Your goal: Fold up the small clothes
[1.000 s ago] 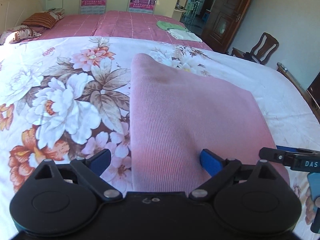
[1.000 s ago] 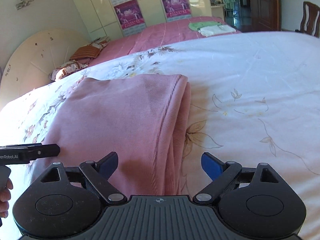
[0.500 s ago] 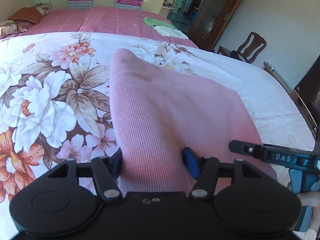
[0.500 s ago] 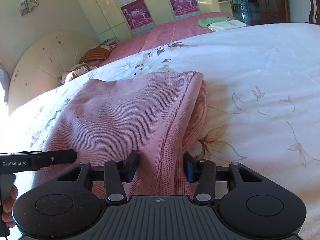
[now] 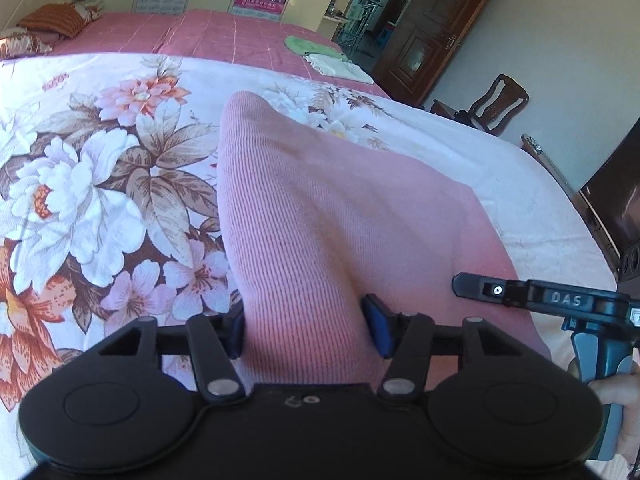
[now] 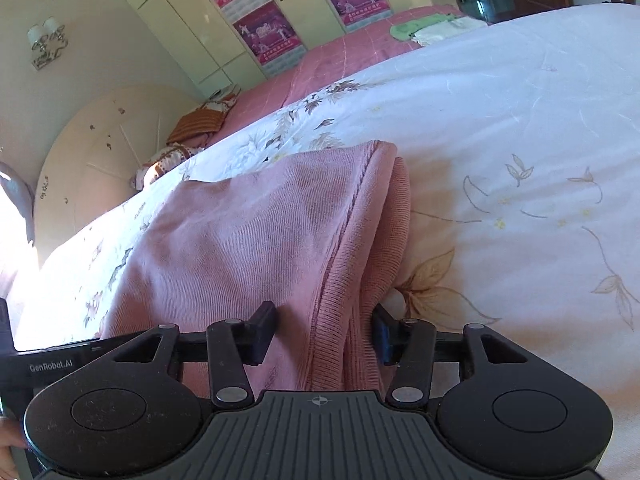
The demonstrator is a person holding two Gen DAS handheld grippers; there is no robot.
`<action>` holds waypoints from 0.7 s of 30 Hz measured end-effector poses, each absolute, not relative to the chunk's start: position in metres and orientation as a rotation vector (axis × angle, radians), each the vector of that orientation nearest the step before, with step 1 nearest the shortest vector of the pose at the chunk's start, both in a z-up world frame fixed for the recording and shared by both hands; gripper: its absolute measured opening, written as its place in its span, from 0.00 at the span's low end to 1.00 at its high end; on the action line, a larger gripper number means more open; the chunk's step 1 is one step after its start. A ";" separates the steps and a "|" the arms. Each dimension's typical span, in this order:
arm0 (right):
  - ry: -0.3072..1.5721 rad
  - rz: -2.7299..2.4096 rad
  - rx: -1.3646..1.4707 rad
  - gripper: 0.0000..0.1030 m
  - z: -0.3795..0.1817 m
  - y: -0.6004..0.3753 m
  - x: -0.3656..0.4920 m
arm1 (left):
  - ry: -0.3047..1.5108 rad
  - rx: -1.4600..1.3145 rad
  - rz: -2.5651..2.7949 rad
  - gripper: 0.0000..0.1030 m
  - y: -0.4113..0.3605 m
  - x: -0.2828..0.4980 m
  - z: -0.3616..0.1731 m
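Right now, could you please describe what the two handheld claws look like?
Both are matte black with two round pivot housings and angled linkage arms ending in blue pads. The left claw has a smooth body; its side bar reads "GenRobot.AI". The right claw has a ribbed grey centre plate with a small crosshair mark; its bar reads "DAS" above a blue-grey handle.

One pink garment [image 5: 340, 208]; two grippers, left gripper [image 5: 306, 330] and right gripper [image 6: 322, 330]; one chair [image 5: 500, 100]; two folded cloths [image 5: 324, 54]
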State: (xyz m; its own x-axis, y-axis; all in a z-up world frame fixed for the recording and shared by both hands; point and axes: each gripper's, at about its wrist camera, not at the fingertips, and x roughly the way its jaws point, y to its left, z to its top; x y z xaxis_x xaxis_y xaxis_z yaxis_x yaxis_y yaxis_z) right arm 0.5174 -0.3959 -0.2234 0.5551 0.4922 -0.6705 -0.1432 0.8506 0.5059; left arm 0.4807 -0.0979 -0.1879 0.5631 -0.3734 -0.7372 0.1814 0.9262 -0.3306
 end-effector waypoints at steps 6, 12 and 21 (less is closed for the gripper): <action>0.904 0.383 0.361 0.24 -0.218 -0.385 0.510 | 0.913 -0.177 -0.324 0.43 -0.106 0.479 -0.179; 0.876 0.407 0.448 0.23 -0.208 -0.385 0.506 | 0.873 -0.172 -0.331 0.38 -0.106 0.472 -0.172; 0.825 0.449 0.442 0.22 -0.178 -0.369 0.493 | 0.832 -0.152 -0.386 0.37 -0.107 0.463 -0.145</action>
